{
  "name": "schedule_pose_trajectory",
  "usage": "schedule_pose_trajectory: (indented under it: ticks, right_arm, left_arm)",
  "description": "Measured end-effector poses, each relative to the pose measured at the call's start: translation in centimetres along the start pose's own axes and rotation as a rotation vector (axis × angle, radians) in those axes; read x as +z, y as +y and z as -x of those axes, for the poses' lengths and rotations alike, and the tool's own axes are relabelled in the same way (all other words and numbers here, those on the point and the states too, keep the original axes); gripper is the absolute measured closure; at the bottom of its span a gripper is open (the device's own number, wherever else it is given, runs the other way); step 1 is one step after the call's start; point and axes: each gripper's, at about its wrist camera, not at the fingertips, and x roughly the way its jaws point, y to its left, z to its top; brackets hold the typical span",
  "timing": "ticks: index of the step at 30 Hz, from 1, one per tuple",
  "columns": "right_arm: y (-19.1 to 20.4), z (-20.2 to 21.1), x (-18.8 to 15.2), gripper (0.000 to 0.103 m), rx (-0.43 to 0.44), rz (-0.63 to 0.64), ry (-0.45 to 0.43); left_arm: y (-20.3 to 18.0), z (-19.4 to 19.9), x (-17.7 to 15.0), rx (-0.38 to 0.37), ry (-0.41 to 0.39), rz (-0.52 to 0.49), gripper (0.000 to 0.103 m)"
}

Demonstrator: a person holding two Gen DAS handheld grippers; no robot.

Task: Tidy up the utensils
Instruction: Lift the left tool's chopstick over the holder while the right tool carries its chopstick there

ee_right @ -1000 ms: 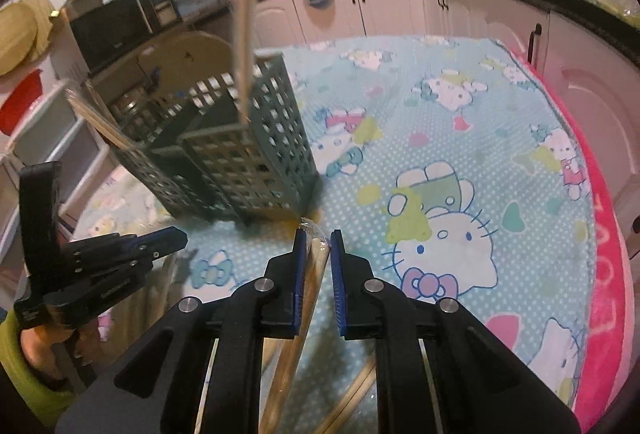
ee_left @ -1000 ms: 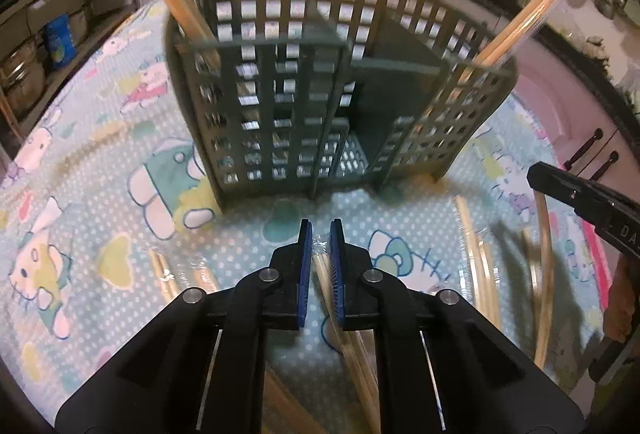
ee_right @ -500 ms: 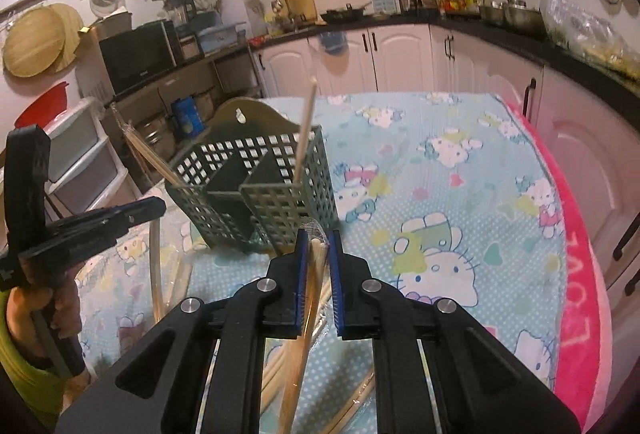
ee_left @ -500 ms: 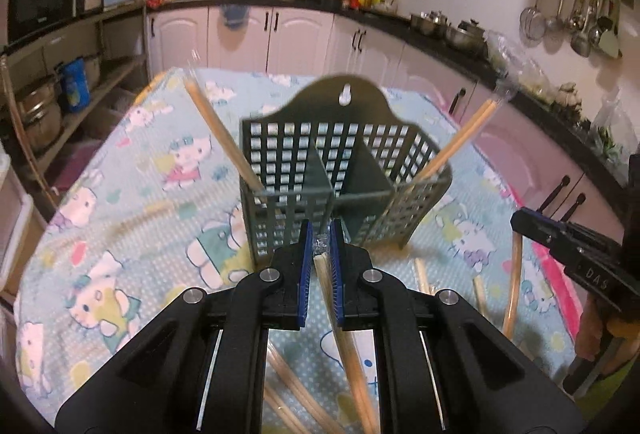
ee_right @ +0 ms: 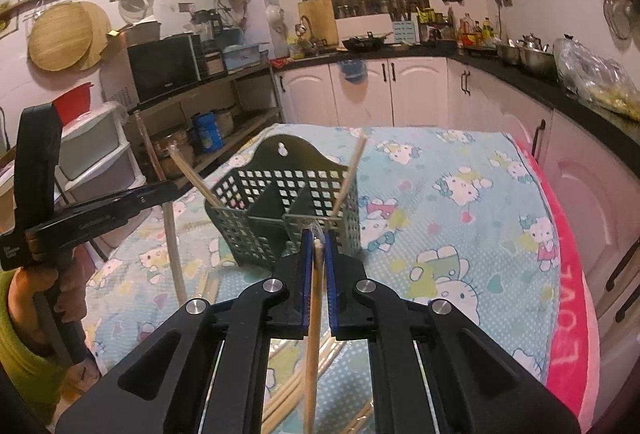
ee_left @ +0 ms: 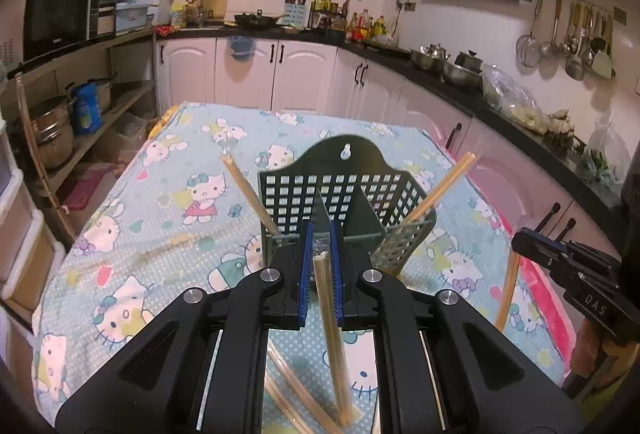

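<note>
Change: both grippers sit higher than a second ago, each pair of chopsticks lifted off the cloth; the holder now looks smaller and lower ahead.
Left gripper [ee_left: 321, 266]: jaws narrow, clamped on wrapped chopsticks [ee_left: 332, 330] that hang down toward the camera.
Right gripper [ee_right: 316, 262]: jaws have just been closing, now pinching a wrapped pair [ee_right: 314, 322].
Holder [ee_left: 340, 202]: green lattice, just ahead of both claws, chopsticks leaning in its outer compartments.
Tablecloth [ee_left: 160, 218]: below; loose chopsticks lie under the claws.
</note>
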Motion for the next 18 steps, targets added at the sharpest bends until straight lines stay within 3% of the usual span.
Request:
schedule_pose_trajectory:
  ticks: [18]
  right_arm:
    - [3.1, 2.0, 4.1, 0.097, 0.033, 0.062, -0.127]
  left_arm:
    - [0.3, 3.1, 4.0, -0.062, -0.117, 0.022, 0.099]
